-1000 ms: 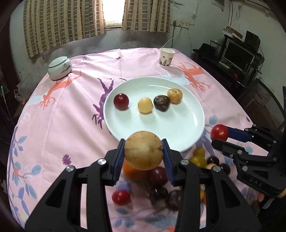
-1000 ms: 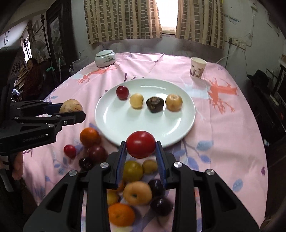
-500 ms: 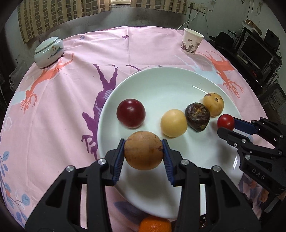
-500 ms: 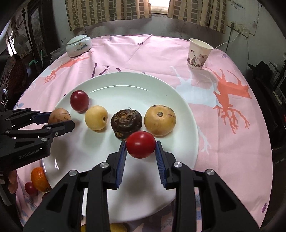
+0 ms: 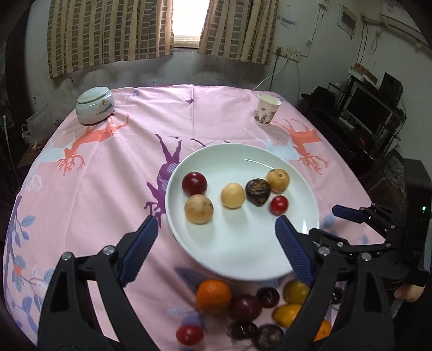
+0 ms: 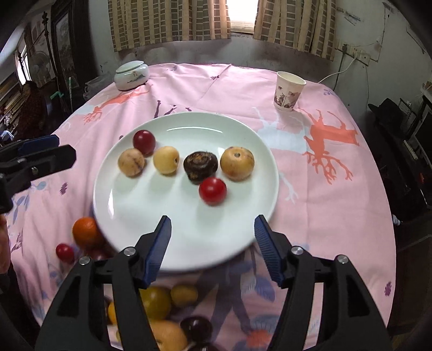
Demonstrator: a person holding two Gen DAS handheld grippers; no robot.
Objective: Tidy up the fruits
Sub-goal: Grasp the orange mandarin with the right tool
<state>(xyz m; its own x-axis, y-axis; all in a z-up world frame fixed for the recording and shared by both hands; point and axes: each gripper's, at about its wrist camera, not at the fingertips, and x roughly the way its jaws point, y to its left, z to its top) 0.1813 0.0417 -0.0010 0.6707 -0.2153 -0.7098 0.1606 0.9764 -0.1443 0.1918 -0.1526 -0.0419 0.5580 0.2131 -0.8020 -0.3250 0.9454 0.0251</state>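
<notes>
Both fruits got let go since a sec ago: tan fruit & red tomato now sit on the plate. Left gripper & right gripper jaws are wide apart, w/ nothing in them. Tomato looks blurry, maybe rolling; it could bump the dark fruit. More fruit waits on the bench.

You get no readable text, label, brand or number in either view. Paper cup carries printed picture only, no letters you can make out. Lidded jar shows small painted motif, too small to read. Wall papers blurred, illegible.
</notes>
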